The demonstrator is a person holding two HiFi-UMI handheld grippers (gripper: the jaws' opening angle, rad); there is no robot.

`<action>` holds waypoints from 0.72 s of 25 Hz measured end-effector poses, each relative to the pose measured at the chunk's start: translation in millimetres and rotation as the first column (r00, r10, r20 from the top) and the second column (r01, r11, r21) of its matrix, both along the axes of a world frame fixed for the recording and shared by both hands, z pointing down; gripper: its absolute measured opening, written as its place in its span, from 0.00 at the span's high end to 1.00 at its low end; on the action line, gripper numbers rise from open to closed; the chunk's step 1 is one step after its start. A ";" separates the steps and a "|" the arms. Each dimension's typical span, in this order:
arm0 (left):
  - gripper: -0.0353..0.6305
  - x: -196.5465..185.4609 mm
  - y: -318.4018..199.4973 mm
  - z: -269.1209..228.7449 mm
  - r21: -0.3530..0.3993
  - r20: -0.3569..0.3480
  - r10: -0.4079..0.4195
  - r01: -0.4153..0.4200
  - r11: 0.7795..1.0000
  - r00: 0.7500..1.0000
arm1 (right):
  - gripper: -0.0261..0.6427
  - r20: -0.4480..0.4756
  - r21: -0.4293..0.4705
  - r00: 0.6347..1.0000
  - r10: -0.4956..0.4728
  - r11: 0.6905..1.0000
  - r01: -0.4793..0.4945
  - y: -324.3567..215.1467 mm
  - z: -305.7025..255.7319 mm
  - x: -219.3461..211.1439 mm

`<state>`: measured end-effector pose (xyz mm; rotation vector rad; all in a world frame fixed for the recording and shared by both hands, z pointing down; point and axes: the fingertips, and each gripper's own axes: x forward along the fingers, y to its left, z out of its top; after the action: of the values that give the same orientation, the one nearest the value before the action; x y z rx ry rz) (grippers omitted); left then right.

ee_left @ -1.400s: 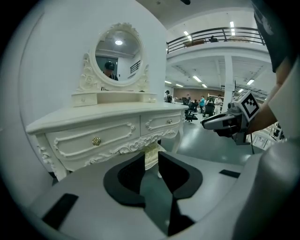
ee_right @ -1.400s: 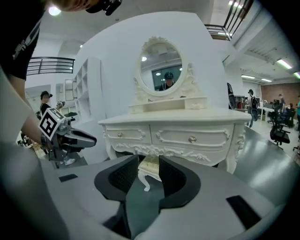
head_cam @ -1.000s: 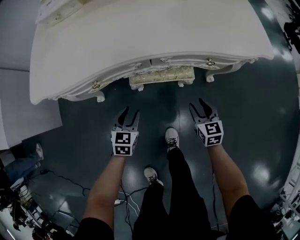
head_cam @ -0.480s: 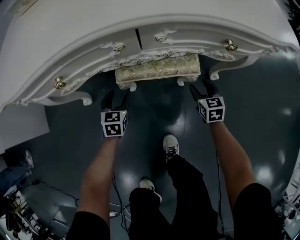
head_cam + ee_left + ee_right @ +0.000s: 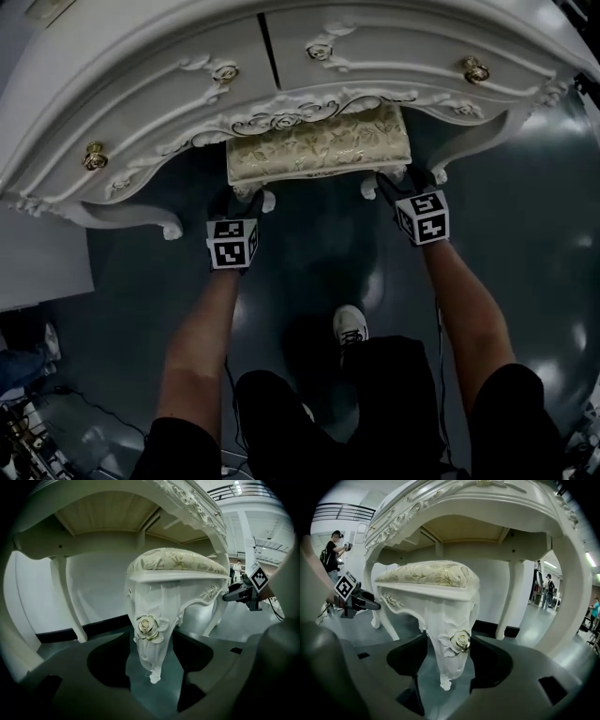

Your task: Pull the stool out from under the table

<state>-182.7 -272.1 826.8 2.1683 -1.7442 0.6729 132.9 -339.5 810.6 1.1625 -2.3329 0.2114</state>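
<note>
Head view, bottom of frame: the person's legs and one white shoe (image 5: 350, 323) stand on the dark glossy floor (image 5: 309, 253). Loose cables (image 5: 47, 412) lie at lower left, well apart from the work.

Mid frame: the left gripper (image 5: 236, 202) and the right gripper (image 5: 401, 183) are each level with a front corner of the stool (image 5: 319, 142). Both sets of jaws stand wide apart, having just been opening. In the left gripper view a carved front leg (image 5: 151, 625) stands between the jaws with floor showing on either side. In the right gripper view the other front leg (image 5: 450, 644) stands likewise, not clamped.

Upper frame: the stool sits tucked under the white ornate table (image 5: 169, 84), its cushion partly showing below the carved apron at centre. The table's legs (image 5: 169, 225) flank it. Brass drawer knobs (image 5: 95, 155) sit on the front.

Right gripper view, far left: a bystander (image 5: 333, 550) stands in the background.
</note>
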 end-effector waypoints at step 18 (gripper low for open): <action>0.53 9.3 -10.1 -0.9 0.071 0.002 0.055 -0.055 0.996 0.998 | 0.53 0.006 0.073 0.998 0.066 0.995 -0.067 2.3 5.3 -4.5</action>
<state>-173.4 -282.3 825.9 2.2711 -1.7395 0.6337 128.4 -337.2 815.9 1.2774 -2.3241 0.1529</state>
